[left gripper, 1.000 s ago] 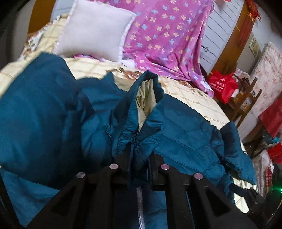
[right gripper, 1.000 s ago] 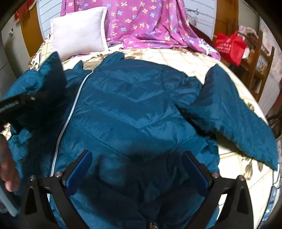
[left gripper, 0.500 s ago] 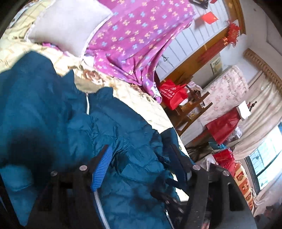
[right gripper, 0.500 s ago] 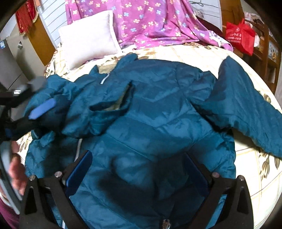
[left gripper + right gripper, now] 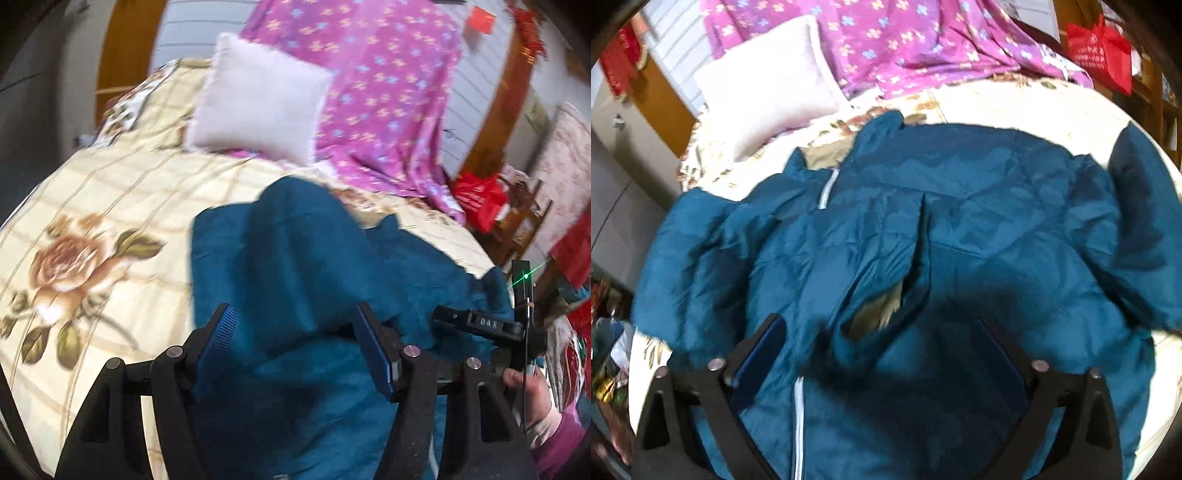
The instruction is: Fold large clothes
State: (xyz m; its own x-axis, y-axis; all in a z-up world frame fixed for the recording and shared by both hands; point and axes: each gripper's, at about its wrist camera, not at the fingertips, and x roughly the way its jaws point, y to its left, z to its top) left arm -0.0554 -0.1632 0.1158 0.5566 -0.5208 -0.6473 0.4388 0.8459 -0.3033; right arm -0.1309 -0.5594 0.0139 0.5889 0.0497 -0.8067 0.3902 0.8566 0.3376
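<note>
A large teal quilted jacket [image 5: 979, 229] lies spread on the bed, front up, with a white zipper [image 5: 798, 417] and its left front panel folded partly open. One sleeve [image 5: 1145, 221] lies out to the right. My right gripper [image 5: 882, 354] is open and empty, hovering over the jacket's lower middle. My left gripper [image 5: 295, 339] is open and empty over the jacket's left part [image 5: 295, 258]. The right gripper's body [image 5: 480, 325] shows at the right of the left wrist view.
The bed has a cream floral cover [image 5: 92, 236]. A white pillow [image 5: 258, 99] and a purple flowered blanket [image 5: 388, 92] lie at its head. A red bag [image 5: 1100, 51] and wooden furniture stand to the right of the bed.
My left gripper let go of the jacket's front edge, opened, and swung left toward the bed cover. The right gripper stayed open over the jacket, which now lies flatter.
</note>
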